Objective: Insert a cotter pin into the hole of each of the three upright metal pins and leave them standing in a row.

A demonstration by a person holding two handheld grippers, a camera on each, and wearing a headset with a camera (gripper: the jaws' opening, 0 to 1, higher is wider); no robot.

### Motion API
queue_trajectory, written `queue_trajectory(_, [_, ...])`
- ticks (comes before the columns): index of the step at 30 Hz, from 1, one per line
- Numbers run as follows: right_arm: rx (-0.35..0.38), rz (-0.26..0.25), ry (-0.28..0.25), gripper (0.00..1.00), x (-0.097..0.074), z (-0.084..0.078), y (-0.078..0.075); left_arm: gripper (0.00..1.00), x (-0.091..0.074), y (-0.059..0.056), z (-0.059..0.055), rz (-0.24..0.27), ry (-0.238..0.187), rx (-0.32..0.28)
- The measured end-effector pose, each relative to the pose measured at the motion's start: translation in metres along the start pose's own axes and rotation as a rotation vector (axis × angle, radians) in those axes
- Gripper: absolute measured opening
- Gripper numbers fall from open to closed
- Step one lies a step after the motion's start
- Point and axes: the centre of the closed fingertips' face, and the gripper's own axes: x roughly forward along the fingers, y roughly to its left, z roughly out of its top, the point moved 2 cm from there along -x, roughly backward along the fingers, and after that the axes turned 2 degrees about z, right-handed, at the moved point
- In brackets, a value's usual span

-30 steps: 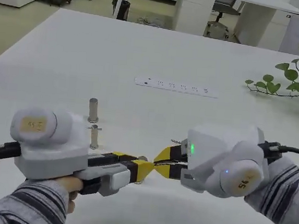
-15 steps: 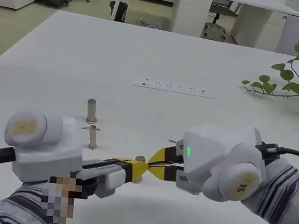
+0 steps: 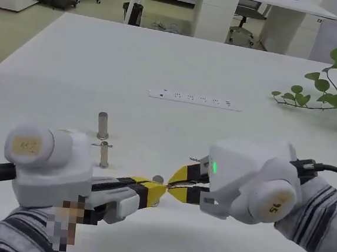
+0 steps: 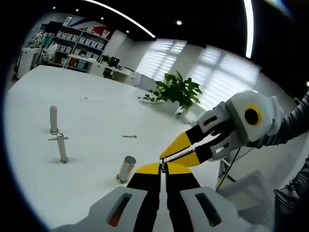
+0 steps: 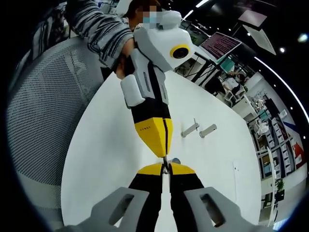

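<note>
Three upright metal pins stand on the white table (image 3: 103,61). The far pin (image 3: 103,125) is bare, and the middle pin (image 3: 104,154) carries a cotter pin crosswise through its top. The near pin (image 3: 158,180) is half hidden behind the yellow jaw tips. My left gripper (image 3: 158,191) and right gripper (image 3: 170,188) meet tip to tip just above it. Both are shut on a thin cotter pin (image 4: 163,164) held between them. The left gripper view shows the near pin (image 4: 126,169) just left of my left gripper (image 4: 163,167). In the right gripper view, my right gripper (image 5: 165,169) touches the left gripper (image 5: 162,153).
A loose cotter pin (image 4: 129,137) lies on the table beyond the near pin. A white power strip (image 3: 194,98) lies farther back. A green plant (image 3: 332,81) trails over the table's right side. Office chairs and desks stand past the far edge.
The head camera has shifted slightly. Both grippers stay tip to tip over the near pin, and the pins have not moved.
</note>
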Motion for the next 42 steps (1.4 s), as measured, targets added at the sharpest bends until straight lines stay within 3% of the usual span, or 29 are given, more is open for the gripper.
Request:
queue_trajectory(6, [0.037, 0.038, 0.005, 0.01, -0.001, -0.003, 0.004, 0.00, -0.003, -0.008, 0.000, -0.055, 0.019, 0.128])
queue_trajectory(12, [0.076, 0.081, -0.002, 0.00, -0.001, -0.002, 0.009, 0.00, -0.005, -0.008, -0.002, -0.079, 0.061, 0.287])
queue_trajectory(18, [0.100, 0.112, 0.010, 0.00, 0.000, -0.003, 0.013, 0.00, -0.006, -0.008, -0.005, -0.087, 0.089, 0.337])
queue_trajectory(24, [0.089, 0.112, 0.022, 0.00, 0.000, -0.004, 0.013, 0.00, -0.004, -0.007, -0.005, -0.064, 0.083, 0.364])
queue_trajectory(30, [0.101, 0.105, 0.027, 0.00, 0.000, -0.007, 0.014, 0.04, -0.003, -0.001, -0.004, -0.026, 0.071, 0.346])
queue_trajectory(36, [0.137, 0.082, 0.044, 0.00, 0.002, -0.016, 0.010, 0.13, -0.002, 0.006, -0.005, 0.026, 0.058, 0.350])
queue_trajectory(42, [0.181, 0.041, 0.085, 0.00, 0.002, -0.028, 0.002, 0.21, -0.002, 0.016, -0.001, 0.111, 0.024, 0.403])
